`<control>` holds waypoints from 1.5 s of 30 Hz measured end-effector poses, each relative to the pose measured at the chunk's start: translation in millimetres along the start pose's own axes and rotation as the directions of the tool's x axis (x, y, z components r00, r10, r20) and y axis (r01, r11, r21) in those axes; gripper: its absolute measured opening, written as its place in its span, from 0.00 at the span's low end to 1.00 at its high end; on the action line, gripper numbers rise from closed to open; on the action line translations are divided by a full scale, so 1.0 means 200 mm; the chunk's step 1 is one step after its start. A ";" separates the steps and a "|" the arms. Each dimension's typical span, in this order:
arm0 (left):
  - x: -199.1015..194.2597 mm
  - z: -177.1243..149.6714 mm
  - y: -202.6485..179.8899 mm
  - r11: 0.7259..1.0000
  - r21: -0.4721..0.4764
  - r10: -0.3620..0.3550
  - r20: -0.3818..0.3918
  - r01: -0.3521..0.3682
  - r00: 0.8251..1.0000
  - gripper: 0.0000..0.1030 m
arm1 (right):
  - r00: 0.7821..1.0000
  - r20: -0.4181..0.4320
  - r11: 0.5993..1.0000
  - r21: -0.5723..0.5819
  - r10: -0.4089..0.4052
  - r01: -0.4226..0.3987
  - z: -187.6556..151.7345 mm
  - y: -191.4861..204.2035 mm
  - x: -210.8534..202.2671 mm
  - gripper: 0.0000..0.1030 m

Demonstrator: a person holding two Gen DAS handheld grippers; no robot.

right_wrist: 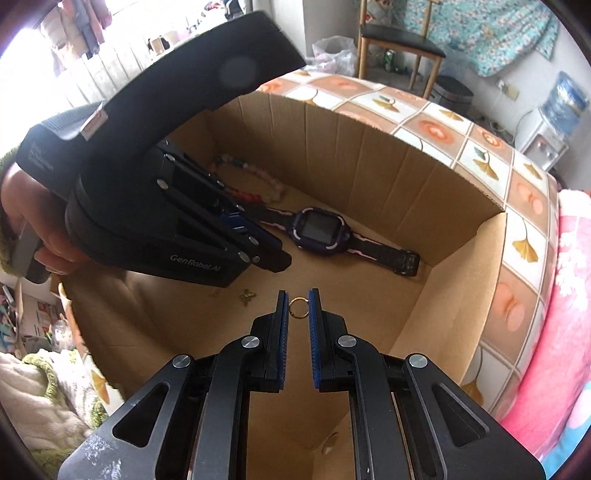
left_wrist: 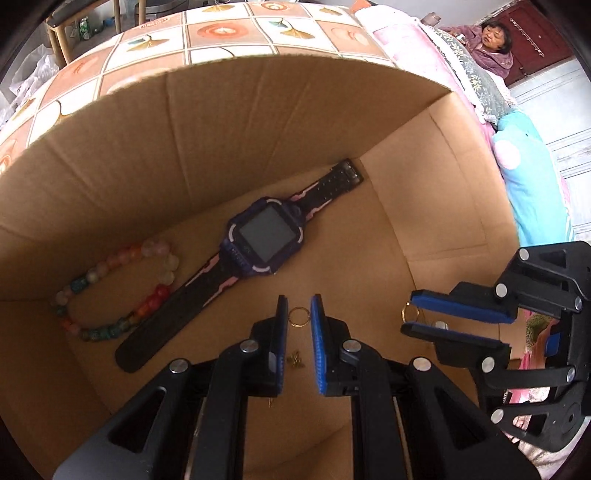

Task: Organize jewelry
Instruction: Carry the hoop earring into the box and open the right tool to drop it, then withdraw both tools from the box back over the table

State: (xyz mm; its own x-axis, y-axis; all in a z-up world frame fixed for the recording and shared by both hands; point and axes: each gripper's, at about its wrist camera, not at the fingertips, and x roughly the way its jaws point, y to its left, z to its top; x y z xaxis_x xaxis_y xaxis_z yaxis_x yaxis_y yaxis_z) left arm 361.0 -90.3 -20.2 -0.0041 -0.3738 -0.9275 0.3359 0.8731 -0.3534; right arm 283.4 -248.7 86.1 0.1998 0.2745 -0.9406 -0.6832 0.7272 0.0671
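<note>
**Mia:** What is on the far left?

**Ben:** A bead bracelet (left_wrist: 122, 291) lies on the floor of the cardboard box (left_wrist: 221, 110). It is at ten o'clock from the left claw (left_wrist: 298, 306). A watch (left_wrist: 266, 236) lies flat beside it, at eleven o'clock.

**Mia:** How is the left claw standing?

**Ben:** A hand (right_wrist: 22, 221) tips it steeply down into the box. Its jaws are narrow and pinch a gold ring (left_wrist: 298, 316) at the tips.

**Mia:** And the right claw (left_wrist: 408, 312)?

**Ben:** It is at three o'clock from the left one, also tipped down. It pinches a second gold ring (right_wrist: 298, 308). The box sits on the table (left_wrist: 221, 33).
</note>
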 end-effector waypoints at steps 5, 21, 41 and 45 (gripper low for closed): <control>0.03 -0.01 0.00 1.000 -0.006 0.009 -0.014 -0.009 1.000 0.12 | 1.000 -0.002 1.000 0.005 0.003 -0.003 0.00 -0.03 0.01 0.09; -0.10 -0.04 -0.06 0.999 -0.008 0.036 0.049 -0.036 0.998 0.32 | 0.992 0.125 0.995 0.101 0.005 -0.018 -0.04 -0.13 -0.22 0.15; -1.03 -1.25 -0.21 0.982 0.116 0.054 0.589 -0.150 0.807 0.74 | 0.861 0.493 0.968 0.128 0.125 -0.214 -0.65 0.29 -0.80 0.38; -0.85 -1.44 -0.14 0.992 0.057 0.056 0.583 -0.110 0.811 0.74 | 0.865 0.482 0.944 0.202 0.137 -0.262 -0.78 0.34 -0.68 0.39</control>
State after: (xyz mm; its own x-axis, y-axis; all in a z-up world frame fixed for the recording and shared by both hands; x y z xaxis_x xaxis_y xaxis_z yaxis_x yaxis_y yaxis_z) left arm 80.2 38.6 112.1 0.5645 -0.4362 -0.7008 0.3870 0.8897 -0.2421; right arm 101.0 -334.3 166.9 0.4181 0.6402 -0.6445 -0.5548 0.7417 0.3768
